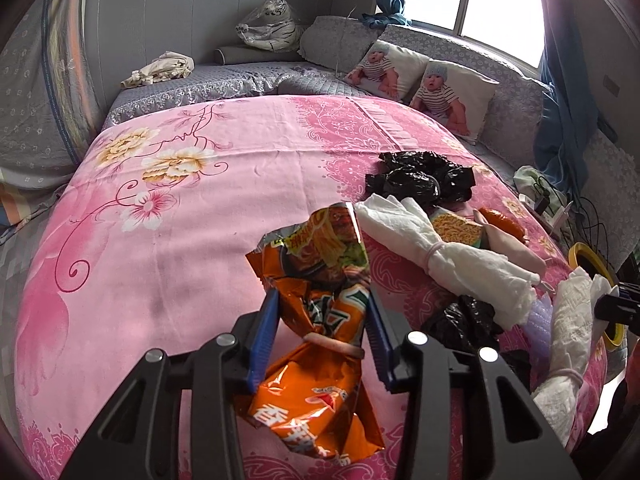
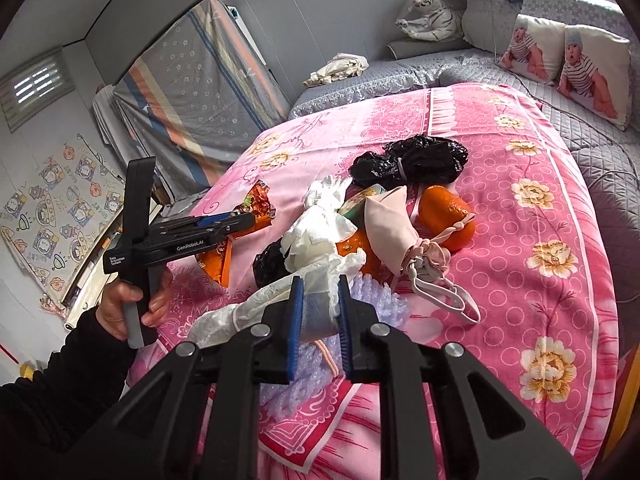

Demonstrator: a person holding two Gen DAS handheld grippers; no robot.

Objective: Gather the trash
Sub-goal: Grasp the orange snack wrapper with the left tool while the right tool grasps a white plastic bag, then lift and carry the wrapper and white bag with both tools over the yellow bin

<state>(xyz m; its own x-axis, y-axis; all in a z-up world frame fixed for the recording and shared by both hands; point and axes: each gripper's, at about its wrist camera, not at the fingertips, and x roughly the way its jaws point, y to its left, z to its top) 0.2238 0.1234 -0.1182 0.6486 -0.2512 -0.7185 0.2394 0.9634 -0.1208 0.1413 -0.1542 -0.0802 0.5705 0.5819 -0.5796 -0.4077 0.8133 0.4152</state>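
On the left side of the bed, the left claw (image 1: 322, 322) holds an orange noodle wrapper (image 1: 320, 344). Its blue pads press the crumpled middle of the wrapper, near a rubber band that ties it, so the wrapper cannot unfold or slip. The torn top of the wrapper stands up above the fingers, and the lower end hangs toward the pink bedsheet (image 1: 160, 240).

More to the right lies the rest of the trash, close together in one heap: a tied roll of white tissue (image 1: 436, 248), a small black plastic bag (image 1: 460, 316) just beside it, a larger black plastic bag (image 1: 420, 178) behind, a pale pink cloth mask (image 2: 390, 224) with its straps loose, and an orange packet (image 2: 444, 210) touching the mask. They are bundled with bands, probably so that each piece is easy to pinch.

At the right end, the right claw (image 2: 319, 308) is closed narrow on another white tissue bundle (image 2: 256, 304), which lies on a piece of lilac foam (image 2: 380, 304). I judge that both pieces are ready to be carried to a bin. A yellow ring (image 1: 592, 264) at the bed's right edge may be such a bin, but the view is too poor to be sure.

The sheet is soft and flowered, so things sink a little into it. Behind are two pillows (image 1: 420, 80) with baby prints, a toy tiger (image 1: 272, 26) in plastic, grey walls and a bright window (image 1: 500, 4).
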